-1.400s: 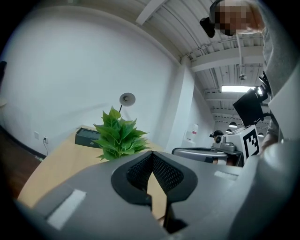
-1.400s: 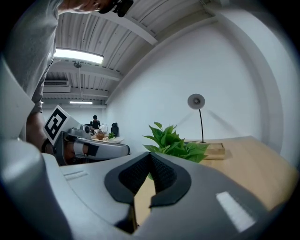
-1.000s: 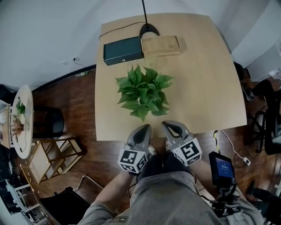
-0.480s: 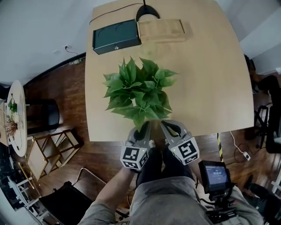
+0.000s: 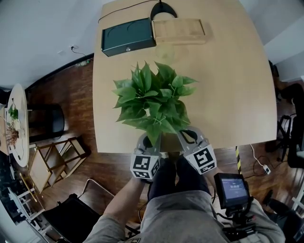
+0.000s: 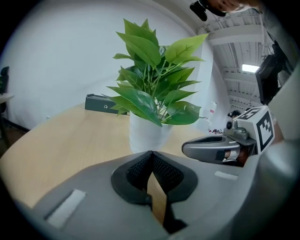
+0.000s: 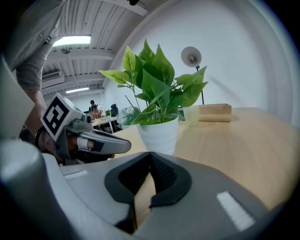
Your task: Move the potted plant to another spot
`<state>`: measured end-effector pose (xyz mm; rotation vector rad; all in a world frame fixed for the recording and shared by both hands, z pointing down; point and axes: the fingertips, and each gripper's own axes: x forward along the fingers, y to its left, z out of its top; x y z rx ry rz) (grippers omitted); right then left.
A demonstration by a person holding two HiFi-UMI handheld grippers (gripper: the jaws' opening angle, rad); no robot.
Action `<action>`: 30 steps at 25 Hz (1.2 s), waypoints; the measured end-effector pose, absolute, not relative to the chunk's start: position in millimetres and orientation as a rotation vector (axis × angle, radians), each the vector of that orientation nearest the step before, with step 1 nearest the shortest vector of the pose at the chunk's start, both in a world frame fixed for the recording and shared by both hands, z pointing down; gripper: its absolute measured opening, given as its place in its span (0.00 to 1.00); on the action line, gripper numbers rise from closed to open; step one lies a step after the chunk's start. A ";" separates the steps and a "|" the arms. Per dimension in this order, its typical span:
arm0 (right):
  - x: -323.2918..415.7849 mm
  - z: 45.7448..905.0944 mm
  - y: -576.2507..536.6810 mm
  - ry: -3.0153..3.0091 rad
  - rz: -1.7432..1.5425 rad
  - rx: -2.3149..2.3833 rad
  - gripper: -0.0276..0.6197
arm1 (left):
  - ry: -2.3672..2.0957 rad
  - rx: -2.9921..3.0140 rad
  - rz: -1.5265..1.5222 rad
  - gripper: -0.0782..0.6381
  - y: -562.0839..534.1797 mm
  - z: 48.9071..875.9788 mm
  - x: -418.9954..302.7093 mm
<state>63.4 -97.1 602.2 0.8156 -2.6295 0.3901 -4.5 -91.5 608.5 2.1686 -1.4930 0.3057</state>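
Observation:
The potted plant [image 5: 152,99] stands near the front edge of the wooden table [image 5: 228,95]; its broad green leaves hide the pot in the head view. The white pot [image 6: 145,133] shows in both gripper views, straight ahead and a short way off [image 7: 159,136]. My left gripper [image 5: 148,144] and right gripper [image 5: 189,137] sit side by side at the table's near edge, tips just under the front leaves. Both are shut and hold nothing: the left gripper's [image 6: 152,161] and the right gripper's [image 7: 150,161] jaws meet. Neither touches the pot.
At the table's far end lie a dark green box [image 5: 128,36], a wooden box [image 5: 178,31] and a lamp base [image 5: 161,9], with a clear cup [image 5: 166,53] behind the plant. A side table [image 5: 16,126] and wooden rack [image 5: 52,163] stand left; a screen device [image 5: 231,187] right.
Both grippers have sunk and come forward together to the table's near edge, so the plant's front leaves now overlap their tips. They stayed shut; the plant has not moved on the table.

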 end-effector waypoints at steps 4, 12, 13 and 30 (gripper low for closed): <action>60.7 604.5 -105.6 -2.619 0.360 0.791 0.06 | -1.526 2.176 0.336 0.10 -98.5 612.2 -15.8; 57.0 616.8 -126.3 -2.613 0.314 0.743 0.42 | -1.473 2.259 0.321 0.40 -115.8 618.2 -21.6; 56.0 616.0 -127.7 -2.614 0.300 0.730 0.45 | -1.466 2.273 0.324 0.41 -117.4 616.8 -22.0; 26.6 603.5 -145.8 -2.636 0.063 0.360 0.68 | -1.063 2.758 0.665 0.68 -143.1 602.9 -10.9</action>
